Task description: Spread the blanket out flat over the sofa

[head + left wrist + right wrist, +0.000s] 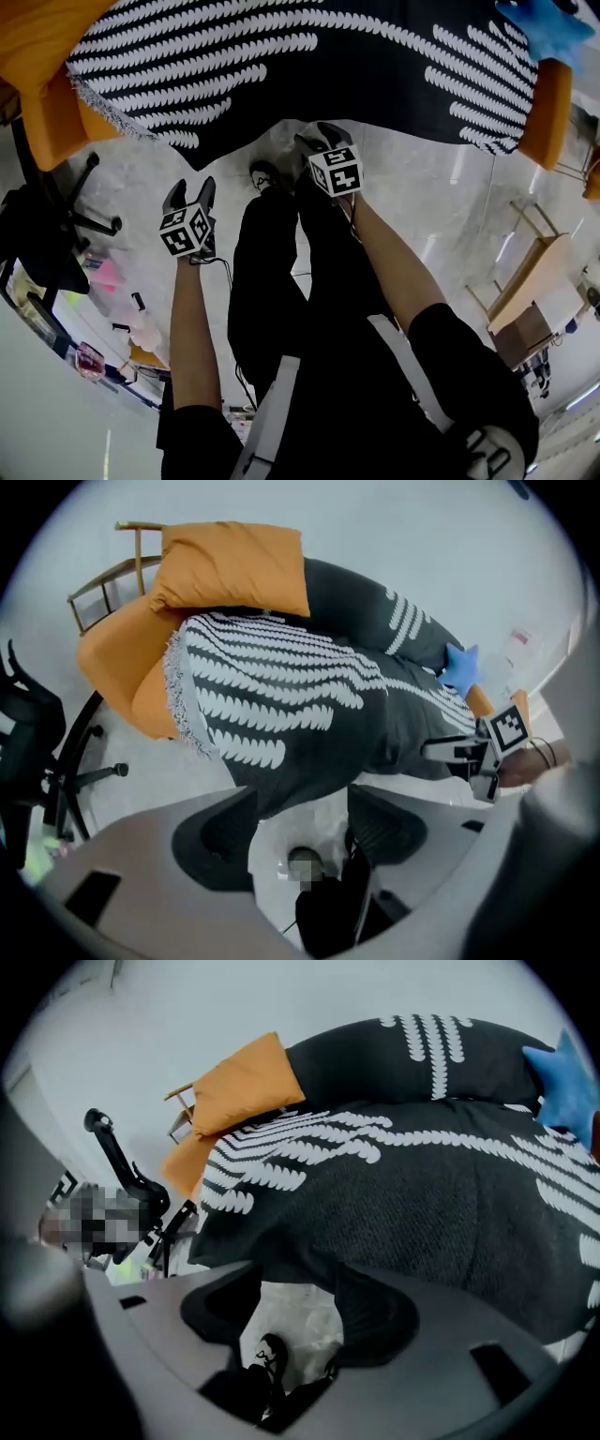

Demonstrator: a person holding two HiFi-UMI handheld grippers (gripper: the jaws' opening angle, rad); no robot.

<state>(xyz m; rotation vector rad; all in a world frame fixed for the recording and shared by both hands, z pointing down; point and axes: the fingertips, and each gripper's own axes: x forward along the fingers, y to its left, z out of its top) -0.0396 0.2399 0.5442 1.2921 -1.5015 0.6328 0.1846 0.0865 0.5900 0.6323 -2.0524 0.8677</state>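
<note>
Blanket (309,56) flat over sofa (47,122)

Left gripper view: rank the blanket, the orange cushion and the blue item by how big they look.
1. blanket, by far the largest.
2. orange cushion.
3. blue item, the smallest. It sits farther from the camera, so its real size is unsure.

Left gripper (190,194), right gripper (323,139), jaws apart; both pointing steeply down
</note>
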